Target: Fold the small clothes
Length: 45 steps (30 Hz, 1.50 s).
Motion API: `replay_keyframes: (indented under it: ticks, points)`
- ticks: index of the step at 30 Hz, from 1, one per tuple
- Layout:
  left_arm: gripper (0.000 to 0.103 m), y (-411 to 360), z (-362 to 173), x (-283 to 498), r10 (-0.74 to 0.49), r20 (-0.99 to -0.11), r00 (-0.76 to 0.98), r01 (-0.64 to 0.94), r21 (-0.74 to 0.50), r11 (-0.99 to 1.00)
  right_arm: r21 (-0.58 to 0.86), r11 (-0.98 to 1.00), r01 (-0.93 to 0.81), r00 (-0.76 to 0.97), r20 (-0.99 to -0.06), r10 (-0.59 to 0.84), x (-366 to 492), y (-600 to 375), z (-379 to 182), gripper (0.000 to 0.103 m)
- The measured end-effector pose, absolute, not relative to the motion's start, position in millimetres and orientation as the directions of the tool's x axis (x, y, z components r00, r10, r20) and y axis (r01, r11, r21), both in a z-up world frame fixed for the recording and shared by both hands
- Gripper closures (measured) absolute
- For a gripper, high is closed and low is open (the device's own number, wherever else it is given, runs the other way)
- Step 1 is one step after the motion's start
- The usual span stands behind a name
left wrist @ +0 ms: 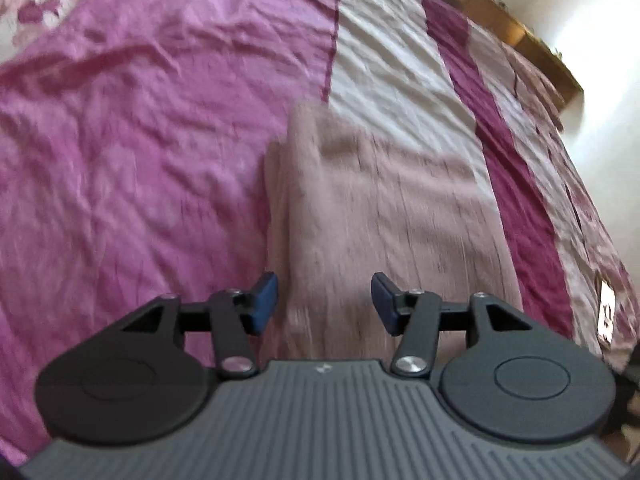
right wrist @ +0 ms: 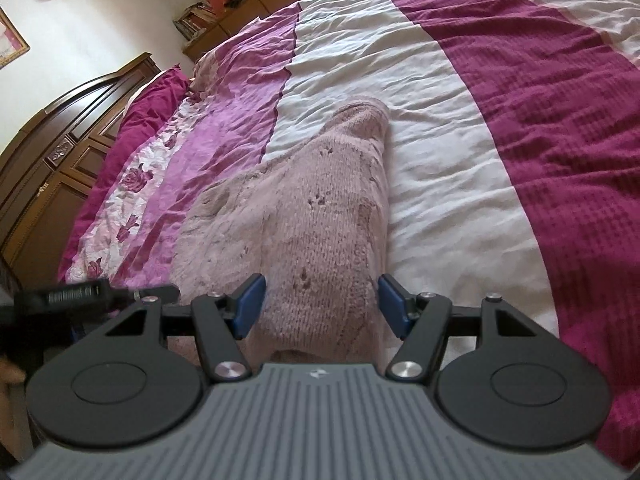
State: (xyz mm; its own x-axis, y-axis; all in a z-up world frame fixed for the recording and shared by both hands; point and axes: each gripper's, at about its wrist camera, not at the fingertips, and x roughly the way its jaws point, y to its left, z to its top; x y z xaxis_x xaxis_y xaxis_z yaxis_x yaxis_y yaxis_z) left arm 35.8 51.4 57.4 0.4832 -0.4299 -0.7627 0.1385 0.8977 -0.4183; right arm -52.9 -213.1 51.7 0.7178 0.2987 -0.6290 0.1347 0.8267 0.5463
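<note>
A pink knit garment (right wrist: 320,216) lies folded lengthwise on the bedspread (right wrist: 500,128), across the seam between its lilac and white stripes. The right gripper (right wrist: 320,306) hangs over the garment's near end, jaws spread, pinching nothing. The left gripper (left wrist: 324,300) is spread too, apparently clear of the cloth, though that view is blurred.

Motion blur smears the folded pale pink knitted garment (left wrist: 384,208) in the left wrist view, hiding its stitches. In the right wrist view, the gripper body hides its near end, and the black device (right wrist: 72,294) is cut off at the left edge.
</note>
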Motion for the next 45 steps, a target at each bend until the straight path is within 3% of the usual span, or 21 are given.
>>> replay_keyframes:
  ticks: [3,4,5,9,14,18,23,25,27,28,35,45]
  points:
    - [0.052,45,51,29,-0.429,-0.772,0.470,0.177,-0.394,0.902,0.551,0.823,0.139,0.715,-0.631,0.302,-55,-213,50,0.033]
    - [0.071,41,51,27,-0.402,-0.778,0.483,0.189,-0.356,0.915,0.553,0.821,0.140,0.715,-0.630,0.303,-56,-213,50,0.033]
    - [0.077,38,52,25,-0.361,-0.784,0.504,0.192,-0.306,0.933,0.555,0.820,0.140,0.715,-0.629,0.304,-57,-212,52,0.033]
    - [0.078,37,51,24,-0.289,-0.795,0.533,0.204,-0.211,0.956,0.539,0.835,0.114,0.721,-0.623,0.303,-62,-209,58,0.033]
    - [0.074,31,48,22,-0.266,-0.796,0.544,0.216,-0.173,0.961,0.470,0.864,0.178,0.646,-0.718,0.258,-56,-209,35,0.035]
    - [0.056,33,52,19,-0.232,-0.799,0.555,0.193,-0.148,0.970,0.484,0.859,0.166,0.652,-0.708,0.272,-60,-213,36,0.034]
    - [0.052,42,69,7,-0.201,-0.798,0.568,0.161,-0.131,0.978,0.478,0.869,0.129,0.662,-0.694,0.283,-70,-209,51,0.033]
    - [0.038,45,75,0,-0.160,-0.801,0.577,0.148,-0.090,0.985,0.459,0.881,0.115,0.660,-0.698,0.277,-75,-206,57,0.033]
    - [0.031,46,78,-8,-0.117,-0.800,0.589,0.139,-0.042,0.989,0.435,0.894,0.107,0.656,-0.707,0.266,-81,-203,63,0.032]
    - [0.029,46,78,-11,-0.103,-0.800,0.591,0.137,-0.026,0.990,0.423,0.899,0.108,0.652,-0.713,0.258,-84,-201,64,0.027]
    - [0.029,36,65,-32,-0.080,-0.830,0.553,0.137,-0.004,0.991,0.319,0.942,0.108,0.625,-0.758,0.185,-104,-188,70,0.015]
    - [0.029,15,36,-46,-0.049,-0.879,0.474,0.113,0.006,0.994,0.215,0.968,0.128,0.539,-0.835,0.114,-107,-172,51,0.009]
